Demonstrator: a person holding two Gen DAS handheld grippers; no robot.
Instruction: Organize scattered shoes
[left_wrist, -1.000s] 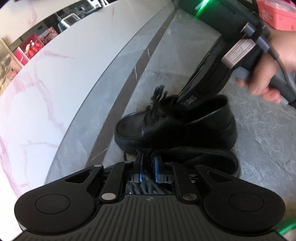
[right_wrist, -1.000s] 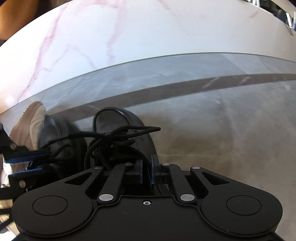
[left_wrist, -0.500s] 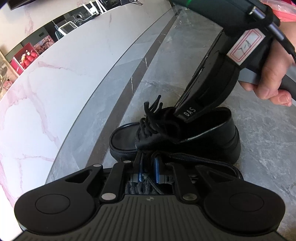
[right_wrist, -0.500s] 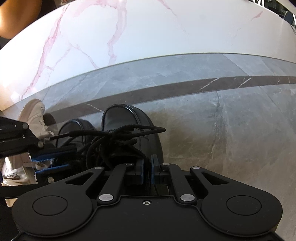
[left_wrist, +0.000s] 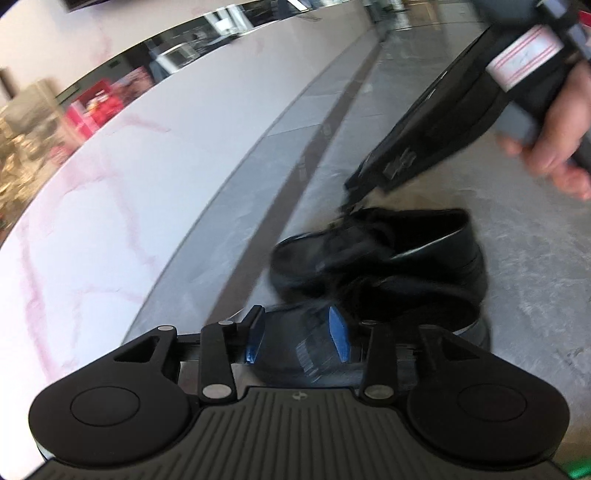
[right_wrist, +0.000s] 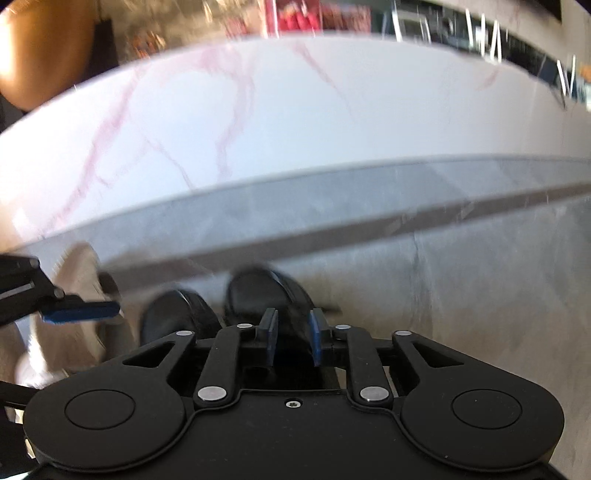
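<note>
Both the left gripper (left_wrist: 297, 338) and the right gripper (right_wrist: 292, 338) are opening their fingers and have let go of the black shoes (left_wrist: 388, 254), now paired beside the marble wall (left_wrist: 110, 166).

Two black shoes stand side by side on the grey floor (left_wrist: 517, 266): the farther black shoe (left_wrist: 373, 251) and the nearer black shoe (left_wrist: 417, 302), with both toes showing in the right wrist view. One pale beige shoe (right_wrist: 79, 280) lies at the left of that view, which makes three shoes counted. Two tongs are in sight: the left tongs (left_wrist: 297, 338), opening with their blue pads apart above the nearer shoe, and the right tongs (right_wrist: 293, 338), also opening, pads clear of the shoe below. One hand (left_wrist: 557, 140) shows. One dark stripe (right_wrist: 332, 236) crosses the floor
</note>
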